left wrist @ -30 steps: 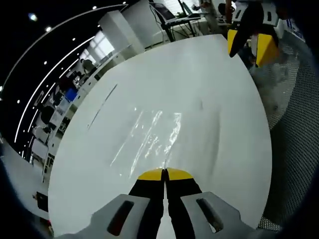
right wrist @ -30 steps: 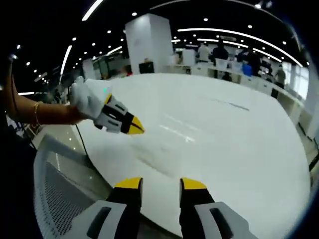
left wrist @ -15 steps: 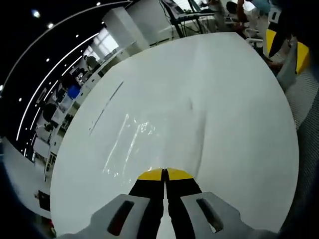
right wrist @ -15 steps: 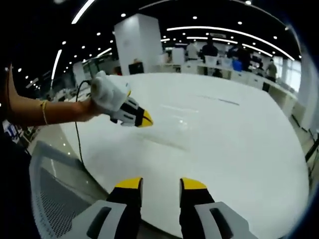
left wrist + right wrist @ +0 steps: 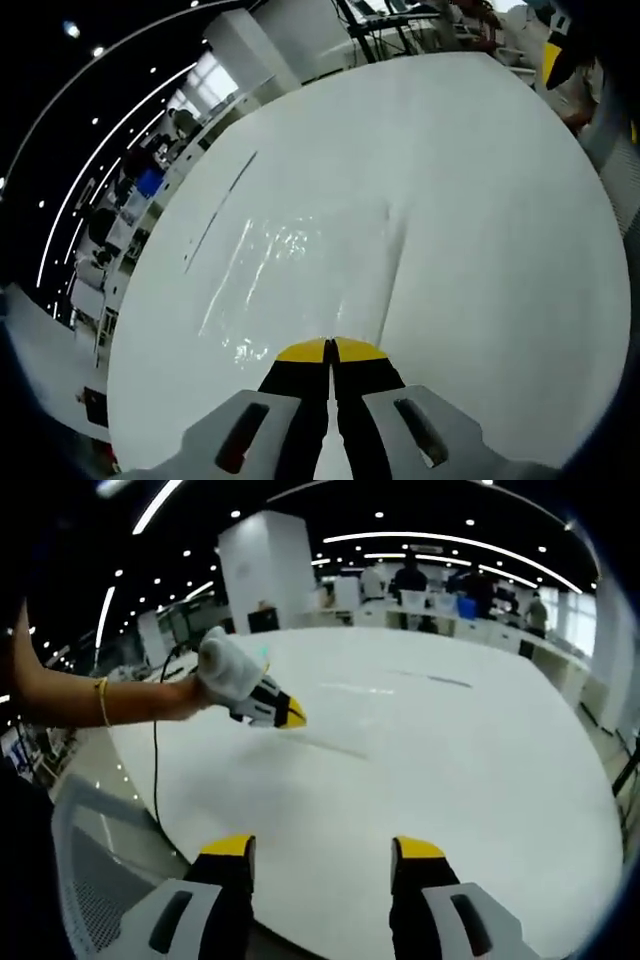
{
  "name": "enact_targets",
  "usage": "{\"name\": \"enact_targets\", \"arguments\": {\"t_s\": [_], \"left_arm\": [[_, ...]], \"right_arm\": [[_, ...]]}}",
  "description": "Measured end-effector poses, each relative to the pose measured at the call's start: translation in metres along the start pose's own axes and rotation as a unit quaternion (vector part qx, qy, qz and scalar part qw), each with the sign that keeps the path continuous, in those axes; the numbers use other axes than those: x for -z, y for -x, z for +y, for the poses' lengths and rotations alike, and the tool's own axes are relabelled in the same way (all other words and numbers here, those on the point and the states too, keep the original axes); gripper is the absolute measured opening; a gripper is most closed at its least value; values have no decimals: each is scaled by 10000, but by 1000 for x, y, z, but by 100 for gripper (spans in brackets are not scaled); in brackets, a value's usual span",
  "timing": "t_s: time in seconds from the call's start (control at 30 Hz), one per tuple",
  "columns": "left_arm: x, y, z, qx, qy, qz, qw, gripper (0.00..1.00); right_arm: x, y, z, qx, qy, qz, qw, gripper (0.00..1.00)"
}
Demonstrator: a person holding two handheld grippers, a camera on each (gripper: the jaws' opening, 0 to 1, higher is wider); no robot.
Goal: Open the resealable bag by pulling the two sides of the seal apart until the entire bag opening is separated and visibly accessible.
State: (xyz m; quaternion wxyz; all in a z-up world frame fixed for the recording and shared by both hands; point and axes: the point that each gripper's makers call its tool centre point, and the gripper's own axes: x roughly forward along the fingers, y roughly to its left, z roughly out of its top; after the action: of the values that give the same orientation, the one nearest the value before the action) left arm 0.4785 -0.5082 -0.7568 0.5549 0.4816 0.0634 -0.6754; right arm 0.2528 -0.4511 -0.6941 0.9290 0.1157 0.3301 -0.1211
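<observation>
A clear resealable bag (image 5: 285,265) lies on the white table (image 5: 480,250), showing mostly as glints and a raised crease. Its near edge runs in under my left gripper (image 5: 330,349), whose yellow-tipped jaws are pressed together, apparently on that edge. In the right gripper view the left gripper (image 5: 292,718) hovers low over the table's left part, held by a gloved hand, and a faint line of the bag (image 5: 340,748) trails from its tip. My right gripper (image 5: 323,847) stands open at the table's near edge, nothing between its jaws. Its yellow tip (image 5: 550,60) shows at the far right.
A mesh chair back (image 5: 90,880) sits below the table's edge near the right gripper. A thin dark line (image 5: 222,208) marks the table beyond the bag. The person's bare forearm with a bracelet (image 5: 102,700) reaches in from the left. Desks and people stand far behind.
My right gripper's jaws have spread wider. The left gripper stays shut and has edged slightly right over the table; both views have shifted with the hands.
</observation>
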Motion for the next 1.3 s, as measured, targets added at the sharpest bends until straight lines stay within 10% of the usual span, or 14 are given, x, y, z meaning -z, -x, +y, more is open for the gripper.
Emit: {"name": "enact_targets", "arguments": {"t_s": [0.43, 0.67, 1.03, 1.3], "left_arm": [[1, -9, 8, 17, -158, 150, 9998, 1], [3, 2, -2, 99, -58, 145, 9998, 19], [3, 54, -11, 43, 620, -329, 9975, 35], [-6, 111, -9, -318, 1444, -1114, 9827, 46]], "right_arm": [[3, 2, -3, 2, 42, 63, 10000, 60], [-1, 4, -2, 12, 17, -29, 10000, 61], [-9, 14, 8, 10, 117, -287, 9995, 63], [-21, 29, 7, 122, 328, -580, 9977, 65]]}}
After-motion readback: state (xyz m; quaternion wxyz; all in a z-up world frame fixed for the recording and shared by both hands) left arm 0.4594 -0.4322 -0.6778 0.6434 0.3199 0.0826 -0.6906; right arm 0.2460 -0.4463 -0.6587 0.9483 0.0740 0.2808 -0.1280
